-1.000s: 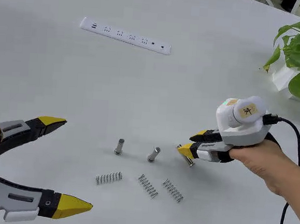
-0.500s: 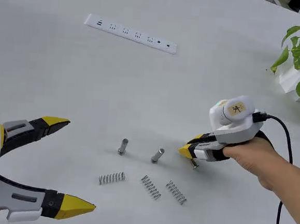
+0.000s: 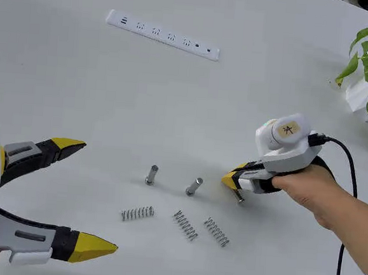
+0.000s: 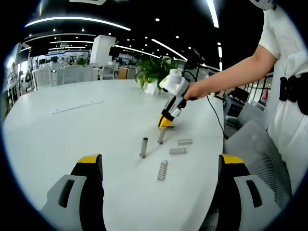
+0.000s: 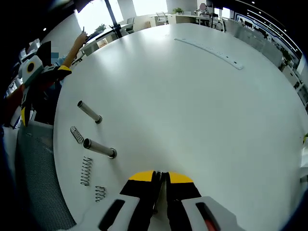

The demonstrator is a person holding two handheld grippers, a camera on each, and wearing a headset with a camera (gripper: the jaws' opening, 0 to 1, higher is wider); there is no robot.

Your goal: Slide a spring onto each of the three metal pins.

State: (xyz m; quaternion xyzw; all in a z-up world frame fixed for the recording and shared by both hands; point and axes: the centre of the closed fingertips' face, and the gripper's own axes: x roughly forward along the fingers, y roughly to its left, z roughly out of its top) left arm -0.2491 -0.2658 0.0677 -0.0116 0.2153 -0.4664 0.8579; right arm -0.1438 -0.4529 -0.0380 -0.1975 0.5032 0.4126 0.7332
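Nothing done yet: three springs (image 3: pixel 183 225) lie loose near two upright pins (image 3: pixel 151 174), right gripper (image 3: pixel 230 178) clamped shut on the third pin (image 3: pixel 238 196), left gripper (image 3: pixel 96 195) gaping wide and empty

Pale grey worktop (image 3: pixel 173 111) with a white power strip (image 3: pixel 162 34) and potted plant (image 3: pixel 364 94). Long ceiling lights (image 4: pixel 72 20) glow above what may be office desks (image 4: pixel 62 74).
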